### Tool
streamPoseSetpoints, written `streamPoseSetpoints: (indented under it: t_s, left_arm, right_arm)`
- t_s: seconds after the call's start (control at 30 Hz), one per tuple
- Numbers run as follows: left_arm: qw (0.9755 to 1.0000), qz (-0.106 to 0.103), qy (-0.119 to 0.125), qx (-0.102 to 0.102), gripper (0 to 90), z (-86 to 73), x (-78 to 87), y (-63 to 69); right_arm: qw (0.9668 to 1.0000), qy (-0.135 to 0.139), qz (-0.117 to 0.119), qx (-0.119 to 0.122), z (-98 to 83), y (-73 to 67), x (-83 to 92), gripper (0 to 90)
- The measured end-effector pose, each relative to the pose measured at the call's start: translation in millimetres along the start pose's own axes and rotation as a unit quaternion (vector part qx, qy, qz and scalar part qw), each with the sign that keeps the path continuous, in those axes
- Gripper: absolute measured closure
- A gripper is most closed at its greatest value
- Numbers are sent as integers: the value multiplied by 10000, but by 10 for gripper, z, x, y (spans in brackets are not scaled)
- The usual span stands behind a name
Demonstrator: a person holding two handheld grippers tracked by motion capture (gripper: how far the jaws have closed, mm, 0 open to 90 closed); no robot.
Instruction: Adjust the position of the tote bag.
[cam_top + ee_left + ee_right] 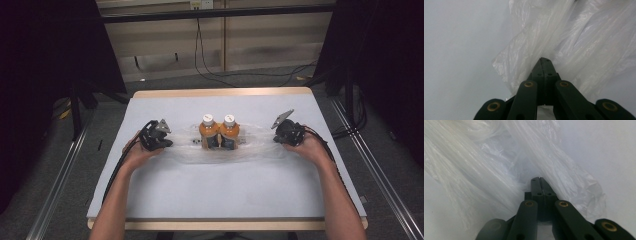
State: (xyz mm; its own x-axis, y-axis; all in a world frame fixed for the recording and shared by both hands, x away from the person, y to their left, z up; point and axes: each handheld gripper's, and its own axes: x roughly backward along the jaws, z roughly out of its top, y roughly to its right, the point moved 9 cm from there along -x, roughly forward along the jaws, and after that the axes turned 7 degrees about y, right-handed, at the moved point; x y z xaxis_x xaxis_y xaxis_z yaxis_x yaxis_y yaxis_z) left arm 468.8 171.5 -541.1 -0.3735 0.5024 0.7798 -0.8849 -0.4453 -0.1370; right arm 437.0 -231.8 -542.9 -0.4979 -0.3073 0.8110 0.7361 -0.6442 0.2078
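In the high view we're at a table (pixel 165 195) with a pale blue-grey top that takes up the middle of the frame. Two orange bottles (pixel 219 132) with white caps stand upright side by side, touching, right around the centre. They sit in a clear plastic bag (pixel 260 142) that's stretched out flat to the left and right of them. Our left gripper (pixel 167 143) is at centre left, at the bag's left end, and our right gripper (pixel 276 132) is at centre right, at the bag's right end, with its grey three-cornered plate sticking up. Forearms come in from the bottom corners. Behind the table, at the top of the frame, there's a pale wall with a couple of black cables (pixel 210 70) hanging down to the floor.

In the left gripper view the jaws rise from the bottom centre and are pressed together, with a gathered strand of the plastic bag (pixel 529 50) pinched at the tip (pixel 545 60). The film fans out toward the upper right; the bare tabletop (pixel 456 55) takes the left side.

The right gripper view is pretty much the mirror: jaws together, clamped on the bag's (pixel 486 170) bunched edge at the tip (pixel 539 179), plastic spreading over the upper left, plain tabletop (pixel 609 157) on the right. We can't make out the bottles through the wrinkles in either close-up.
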Motion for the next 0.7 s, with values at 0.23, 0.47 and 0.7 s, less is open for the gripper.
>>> streamPoseSetpoints:
  t_s: [0.23,0.47,0.7]
  left_arm:
    - [9998,-63,98,176,900,-25,11,-18]
    - [9983,-164,340,454,900,2,24,-4]
    - [9939,-387,670,786,900,70,46,52]
  right_arm:
    - [9999,108,39,-124,-24,19,7,900]
    - [9991,238,135,-334,-23,14,12,900]
    - [9956,547,427,-634,6,-2,48,900]
